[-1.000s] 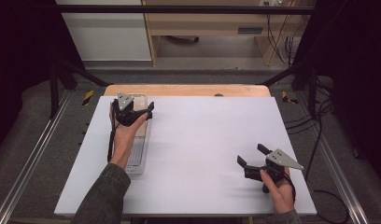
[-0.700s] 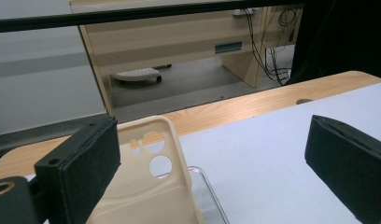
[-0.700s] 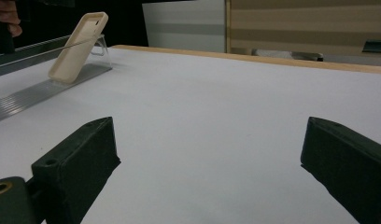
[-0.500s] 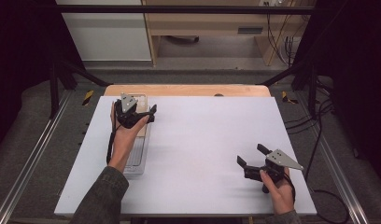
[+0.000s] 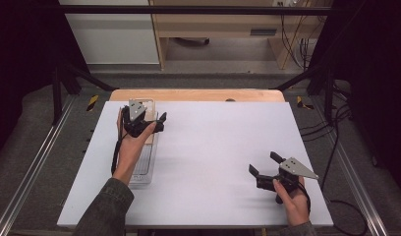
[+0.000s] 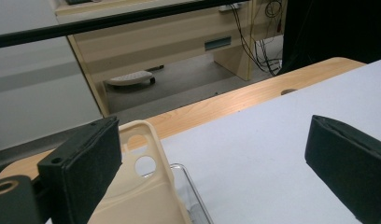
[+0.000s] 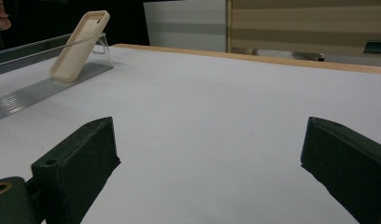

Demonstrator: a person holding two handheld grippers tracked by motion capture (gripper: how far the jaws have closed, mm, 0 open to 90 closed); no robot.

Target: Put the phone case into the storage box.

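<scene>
Phone case (image 7: 80, 45): beige, matte, a rounded-corner rectangle with round cut-outs (image 6: 144, 164) near its camera end. It leans tilted in a clear stand, long axis sloping up and away toward the far edge of the table, cut-out end uppermost. It sits at the far left of the table, just beside the left gripper.

Clear stand (image 5: 142, 169): transparent plastic, a long narrow tray with ribbed floor and thin upright walls, long axis running near to far along the table's left side. The phone case rests at its far end.

Left gripper (image 5: 148, 124): black, with a grey three-cornered plate on top, held above the far end of the stand. Jaws spread wide, gripping nothing; in the left gripper view one jaw overlaps the case's edge, whether touching cannot be told.

Right gripper (image 5: 263, 164): black, same plate, low over the near right of the table, well apart from the case. Jaws spread wide and empty.

Table (image 5: 223, 147): smooth, pale grey-white sheet over a light wood top, whose grained edge (image 5: 198, 94) shows along the far side.
</scene>
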